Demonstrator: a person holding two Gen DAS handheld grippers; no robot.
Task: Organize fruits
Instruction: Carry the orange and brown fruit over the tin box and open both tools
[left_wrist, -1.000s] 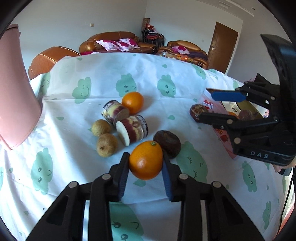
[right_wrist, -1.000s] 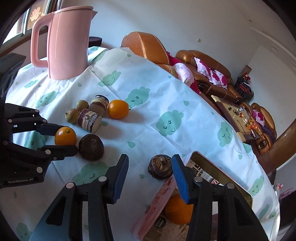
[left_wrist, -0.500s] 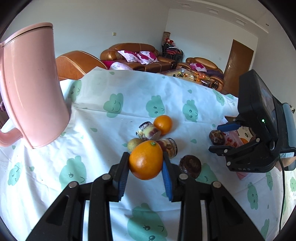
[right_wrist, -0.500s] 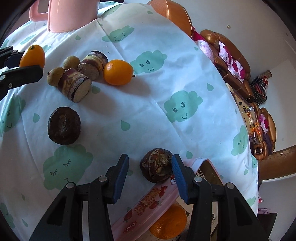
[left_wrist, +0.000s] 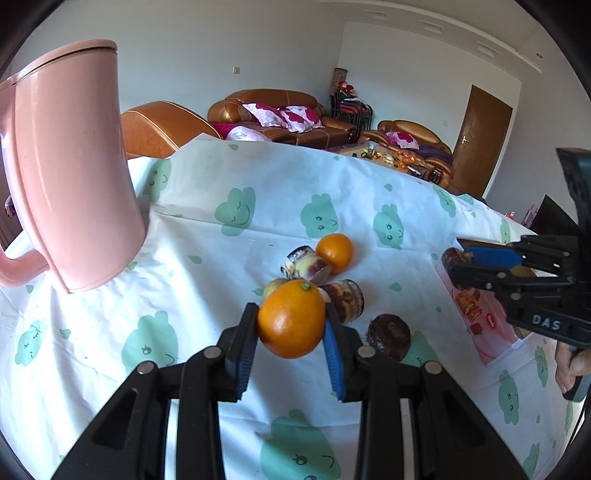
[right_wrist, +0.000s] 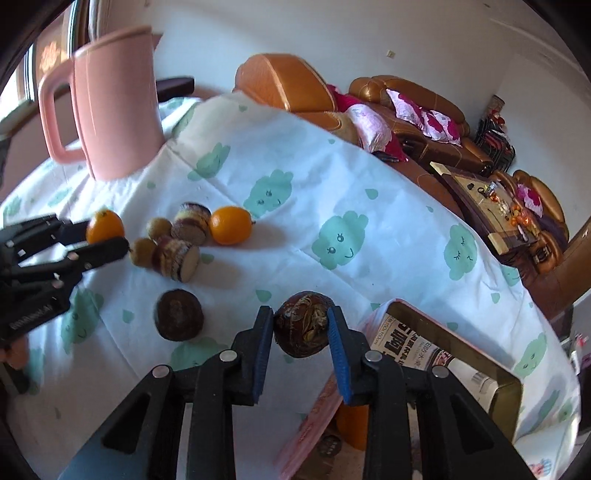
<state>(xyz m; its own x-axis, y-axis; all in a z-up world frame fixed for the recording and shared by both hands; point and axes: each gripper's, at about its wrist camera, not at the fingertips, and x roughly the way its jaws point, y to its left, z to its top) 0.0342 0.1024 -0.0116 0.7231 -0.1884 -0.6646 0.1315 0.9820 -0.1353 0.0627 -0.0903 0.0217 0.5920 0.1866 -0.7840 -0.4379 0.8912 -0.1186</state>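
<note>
My left gripper is shut on an orange and holds it above the cloud-print tablecloth; it shows at the left of the right wrist view. My right gripper is shut on a dark brown fruit beside the pink box; in the left wrist view it is at the right. On the cloth lie a second orange, two cut purple-skinned pieces, two small brown fruits and another dark brown fruit.
A tall pink jug stands at the far left of the table. The open pink box at the right holds an orange and packets. Sofas stand beyond the table's far edge.
My left gripper lifted the orange off the cloth and drew back. My right gripper closed onto the dark brown fruit by the box and raised it.
</note>
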